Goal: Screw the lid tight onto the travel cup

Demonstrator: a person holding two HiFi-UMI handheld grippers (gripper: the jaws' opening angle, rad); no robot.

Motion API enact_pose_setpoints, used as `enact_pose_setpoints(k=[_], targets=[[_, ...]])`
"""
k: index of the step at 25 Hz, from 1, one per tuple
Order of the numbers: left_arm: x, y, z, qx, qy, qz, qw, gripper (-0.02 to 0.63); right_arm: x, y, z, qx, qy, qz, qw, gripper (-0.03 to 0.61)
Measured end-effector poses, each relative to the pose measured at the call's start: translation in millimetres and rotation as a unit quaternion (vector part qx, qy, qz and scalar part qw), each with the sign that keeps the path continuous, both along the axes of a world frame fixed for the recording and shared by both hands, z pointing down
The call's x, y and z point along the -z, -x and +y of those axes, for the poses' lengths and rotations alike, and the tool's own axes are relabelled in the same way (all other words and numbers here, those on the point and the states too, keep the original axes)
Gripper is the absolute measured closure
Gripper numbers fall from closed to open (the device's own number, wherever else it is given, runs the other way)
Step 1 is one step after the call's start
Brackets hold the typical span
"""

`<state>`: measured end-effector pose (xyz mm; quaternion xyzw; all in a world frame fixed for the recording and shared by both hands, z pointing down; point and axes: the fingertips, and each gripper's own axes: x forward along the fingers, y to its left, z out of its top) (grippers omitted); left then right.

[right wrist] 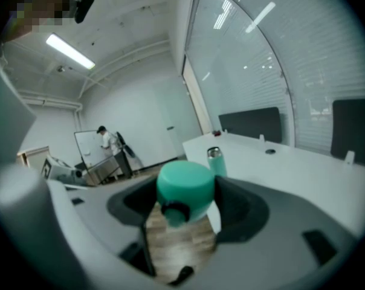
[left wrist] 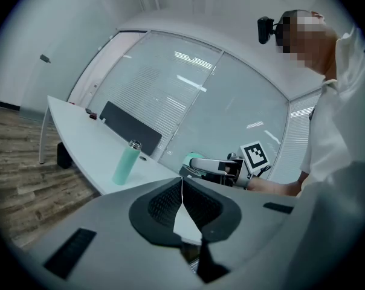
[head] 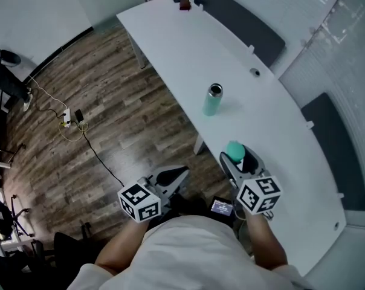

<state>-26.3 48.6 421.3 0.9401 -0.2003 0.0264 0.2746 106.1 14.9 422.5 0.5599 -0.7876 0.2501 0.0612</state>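
white curved table (head: pixel 170 32) runs from the upper middle of the head view to the lower right, over wood floor (head: pixel 98 119). the travel cup (head: pixel 212 100) stands upright near the frame's centre, mouth open, well apart from both tools. our right gripper (head: pixel 239 161), below it, is clenched around the teal lid (head: pixel 234 150); our left gripper (head: pixel 180 172), lower centre, is pressed closed on nothing. we judge this the carry-in step: next the lid must sit level over the mouth while the left steadies the body.

cup (head: pixel 213 99): teal, upright, open-topped, on table (head: pixel 170 35) | lid (head: pixel 234 150): teal, clamped in right claw (right wrist: pixel 184 199)
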Motion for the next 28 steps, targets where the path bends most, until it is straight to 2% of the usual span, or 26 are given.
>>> enact_pose_setpoints(k=[7, 16, 22, 28], targets=[[5, 28, -49, -0.042, -0.012, -0.007, 0.9990, 0.586, 10, 33, -38, -0.030, -0.005, 0.005, 1.000, 0.267], [1, 45, -73, -0.096, -0.011, -0.011, 0.9953, 0.557, 14, 48, -54, -0.083, -0.007, 0.015, 0.996, 0.267], [-5, 38, -76, -0.117, -0.009, -0.019, 0.9929, 0.532, 12, 39, -54, -0.103, -0.007, 0.018, 0.994, 0.267], [-6, 18, -87, -0.117, -0.003, -0.012, 0.9931, 0.500, 7, 29, -63, -0.095, 0.000, 0.017, 0.995, 0.267]])
